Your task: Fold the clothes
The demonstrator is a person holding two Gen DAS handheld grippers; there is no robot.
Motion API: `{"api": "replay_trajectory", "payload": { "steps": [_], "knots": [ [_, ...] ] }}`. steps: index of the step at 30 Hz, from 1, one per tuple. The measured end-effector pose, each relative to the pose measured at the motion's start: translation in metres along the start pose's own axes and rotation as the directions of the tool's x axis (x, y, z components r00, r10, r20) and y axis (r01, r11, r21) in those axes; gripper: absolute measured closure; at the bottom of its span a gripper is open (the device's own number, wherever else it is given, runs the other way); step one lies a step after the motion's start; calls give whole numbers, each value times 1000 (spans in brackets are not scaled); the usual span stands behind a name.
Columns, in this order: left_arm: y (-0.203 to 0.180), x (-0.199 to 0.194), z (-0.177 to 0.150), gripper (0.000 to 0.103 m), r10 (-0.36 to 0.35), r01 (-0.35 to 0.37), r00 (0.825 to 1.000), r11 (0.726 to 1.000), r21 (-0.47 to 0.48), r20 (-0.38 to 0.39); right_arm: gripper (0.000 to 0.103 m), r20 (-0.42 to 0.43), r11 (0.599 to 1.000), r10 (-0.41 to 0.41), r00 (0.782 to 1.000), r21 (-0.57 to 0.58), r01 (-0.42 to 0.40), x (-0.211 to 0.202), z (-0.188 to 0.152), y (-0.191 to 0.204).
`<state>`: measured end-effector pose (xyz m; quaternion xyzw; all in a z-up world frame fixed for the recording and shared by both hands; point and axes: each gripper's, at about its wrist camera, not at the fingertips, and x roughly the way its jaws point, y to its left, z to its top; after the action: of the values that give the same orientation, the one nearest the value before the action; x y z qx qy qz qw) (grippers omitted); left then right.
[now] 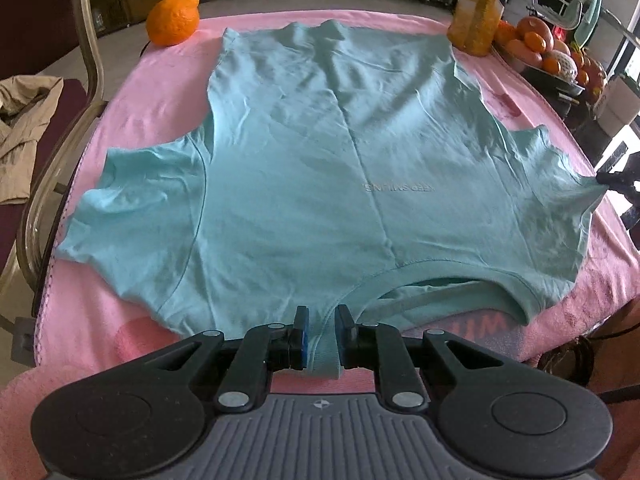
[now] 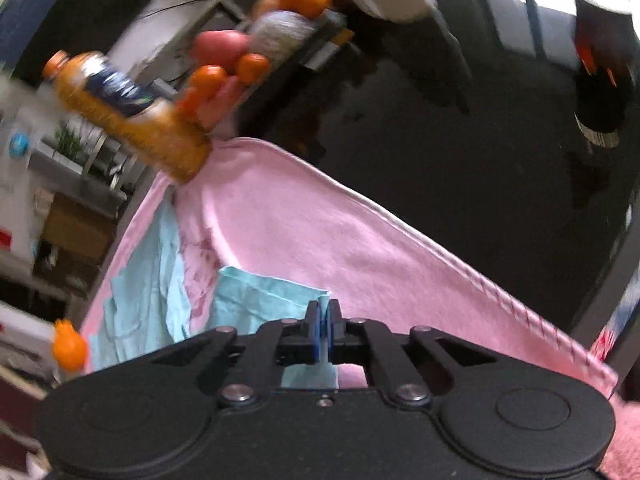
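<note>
A light teal T-shirt (image 1: 320, 152) lies spread flat on a pink towel (image 1: 152, 72) that covers the table, its neckline nearest the left gripper (image 1: 322, 334) and its hem at the far end. The left gripper's jaws stand narrow, pinching a fold of the shirt's shoulder edge just left of the collar (image 1: 460, 292); the fabric runs between the blue pads and hangs down behind them. Small mirrored lettering sits on the chest ahead and slightly right of this gripper. One short sleeve spreads out to its left, the other to its right.

At that right sleeve, the right gripper (image 2: 325, 320) is clamped nearly shut on the sleeve's (image 2: 256, 296) corner, a thin strip of teal cloth showing between its pads and below them. The right wrist view is blurred and tilted.

Far ahead and left of the left gripper, an orange citrus fruit (image 1: 173, 18) rests on the towel's corner. Far ahead and right stands a bottle of orange juice (image 1: 478, 12), and beside it a tray of fruit (image 1: 548, 52). A chair (image 1: 60, 120) with beige clothing (image 1: 24, 128) on it stands to the left of the table.
</note>
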<state>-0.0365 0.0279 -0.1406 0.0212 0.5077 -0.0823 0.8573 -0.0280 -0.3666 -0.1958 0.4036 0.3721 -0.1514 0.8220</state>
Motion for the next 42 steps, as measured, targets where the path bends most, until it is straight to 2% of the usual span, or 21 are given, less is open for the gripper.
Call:
{"api": "replay_trajectory", "payload": {
  "steps": [5,8,9,11,15,16,18,19,20,22,24,25,27,29,30,33,35,37,40,42],
  "knots": [
    [5,2,-3,88,-23,23,1000,1000,-20,3,100,31,980,17,999,-199,-11,-16,-12,47],
    [10,3,-5,88,-34,34,999,998,-45,5,100,21,920,58,998,-390,-46,-24,-39,87],
    [12,3,-5,88,-37,37,999,998,-52,7,100,11,884,72,997,-464,-59,-27,-52,100],
    [17,3,-6,88,-41,41,999,997,-65,10,100,-15,785,90,996,-614,-80,-30,-84,125],
    [21,5,-7,88,-45,45,999,996,-83,5,100,-80,523,48,996,-847,-93,-24,-152,151],
    [21,5,-7,88,-44,44,999,995,-84,3,100,-109,471,26,994,-875,-108,-20,-165,151],
    [21,5,-8,88,-41,41,999,996,-85,1,99,-166,411,-14,986,-900,-146,-15,-180,148],
    [22,5,-8,88,-40,40,999,996,-85,0,97,-201,405,-32,979,-898,-171,-15,-182,146],
    [22,5,-8,88,-37,37,999,996,-86,1,97,-220,421,-36,975,-888,-185,-17,-179,143],
    [22,5,-7,88,-35,35,999,995,-88,3,96,-212,511,-3,977,-840,-181,-27,-159,134],
    [21,5,-7,88,-34,34,999,996,-88,5,88,-201,596,30,979,-783,-179,-37,-139,126],
    [20,6,-7,88,-33,33,999,996,-86,6,88,-178,645,35,983,-747,-159,-39,-127,120],
    [17,7,-6,88,-27,28,1000,997,-78,5,88,-95,752,0,995,-656,-63,-37,-98,104],
    [14,10,-4,88,-16,17,1000,998,-65,10,88,-68,793,-58,996,-610,5,-26,-83,91],
    [13,10,-3,88,-5,6,1000,998,-60,16,88,-70,799,-81,994,-601,22,-19,-81,86],
    [15,13,0,88,36,-34,999,998,-52,29,88,-126,773,-145,981,-634,33,-1,-93,78],
    [21,13,-1,88,53,-52,998,997,-59,24,89,-115,728,-176,978,-684,51,-2,-104,76],
    [28,13,-3,88,58,-56,998,995,-79,17,89,-115,680,-239,964,-729,82,-8,-108,75],
    [36,10,-3,88,60,-57,998,994,-97,21,89,-126,675,-291,949,-729,110,-15,-104,73],
    [37,9,-2,88,54,-52,998,994,-99,24,89,-105,701,-256,961,-704,110,-26,-102,79]
  ]
}}
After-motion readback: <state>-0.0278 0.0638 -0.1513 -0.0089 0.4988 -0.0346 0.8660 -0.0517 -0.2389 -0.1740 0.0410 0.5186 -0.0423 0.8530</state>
